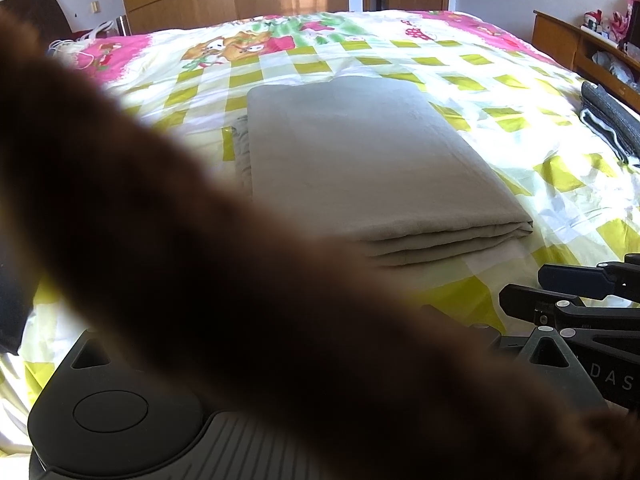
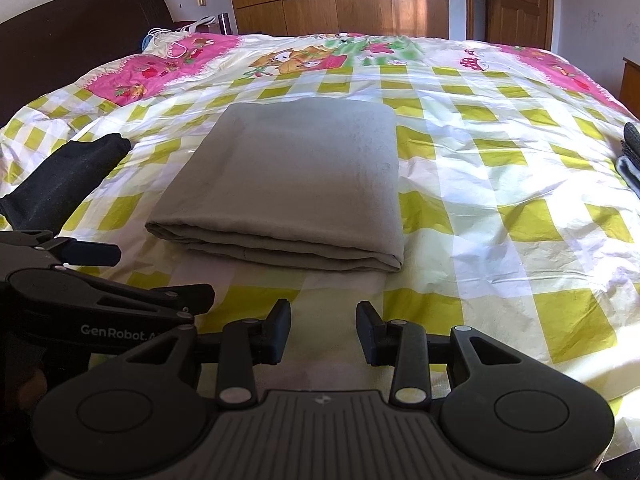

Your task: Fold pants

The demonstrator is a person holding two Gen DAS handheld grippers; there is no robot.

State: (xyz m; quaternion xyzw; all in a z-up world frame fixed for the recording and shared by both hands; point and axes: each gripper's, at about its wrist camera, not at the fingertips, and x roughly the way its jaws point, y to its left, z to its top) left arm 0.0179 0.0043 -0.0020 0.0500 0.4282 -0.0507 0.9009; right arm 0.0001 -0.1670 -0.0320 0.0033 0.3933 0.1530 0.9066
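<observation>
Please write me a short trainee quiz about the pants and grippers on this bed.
1. True or false: the grey pants lie folded on the checked quilt.
2. Choose one: the right gripper is A) shut on the pants, B) open and short of the pants, C) out of view.
3. Fill in: in the right wrist view, the black garment lies to the ____ of the pants.
Key: 1 true; 2 B; 3 left.
</observation>
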